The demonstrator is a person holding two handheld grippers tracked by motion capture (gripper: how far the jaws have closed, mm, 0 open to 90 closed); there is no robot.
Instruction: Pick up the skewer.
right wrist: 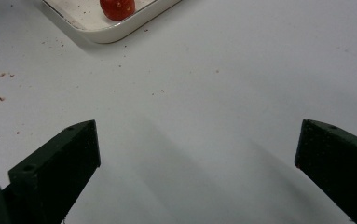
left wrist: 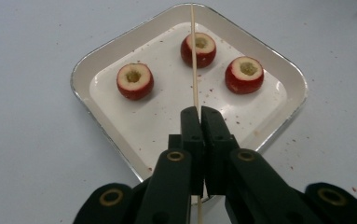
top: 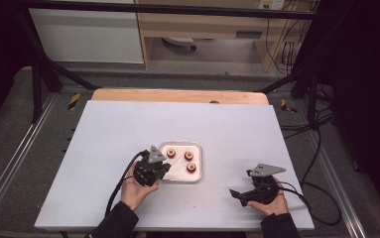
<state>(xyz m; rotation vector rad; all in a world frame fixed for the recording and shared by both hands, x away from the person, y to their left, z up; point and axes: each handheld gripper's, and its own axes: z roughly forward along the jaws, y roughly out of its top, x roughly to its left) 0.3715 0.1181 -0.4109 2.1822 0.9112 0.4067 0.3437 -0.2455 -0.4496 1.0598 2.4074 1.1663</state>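
Wooden skewer (left wrist: 195,56) sits pinched in the left hand-held gripper (left wrist: 199,116); aim it squarely at one cored red fruit's (left wrist: 134,80) hollow centre, while the right hand-held gripper (right wrist: 197,154) waits, jaws apart.

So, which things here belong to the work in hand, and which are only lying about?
In the work:
- left claw, shut on the thin wooden skewer
- three cored red fruits
- white tray holding them

Lying about:
- red crumbs on the table
- right claw, open, apart from the tray
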